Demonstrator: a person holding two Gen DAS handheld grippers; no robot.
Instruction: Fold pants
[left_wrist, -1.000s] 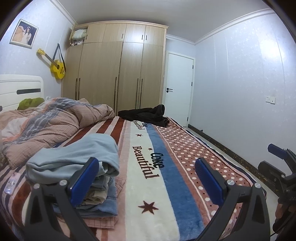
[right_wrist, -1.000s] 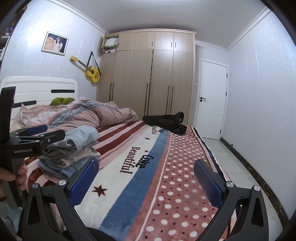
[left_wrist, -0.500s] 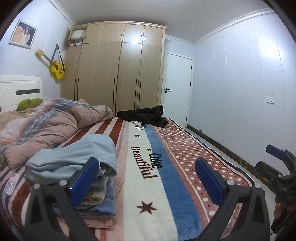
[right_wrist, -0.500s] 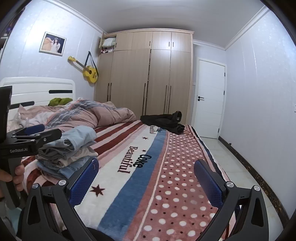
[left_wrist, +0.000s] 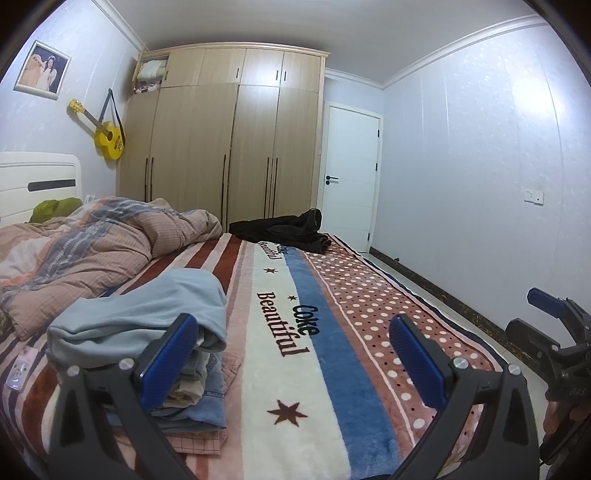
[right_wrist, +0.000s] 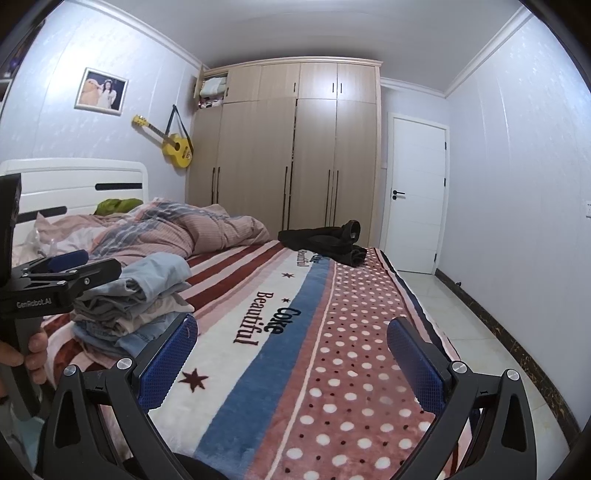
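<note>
Black pants on bed; both tongs agape

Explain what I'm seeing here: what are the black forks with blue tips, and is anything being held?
Those forks are handheld grippers: a person carries one in each hand, with a wide-angle camera looking along its two blue-padded jaws. One picture comes from the left gripper, the other from the right gripper; each also catches the other at its edge. Both stand open and hold nothing. Below them is a bed with a striped, dotted blanket. On it lie a stack of folded clothes, a rumpled quilt and, at the far side, dark crumpled pants, not yet folded.
</note>
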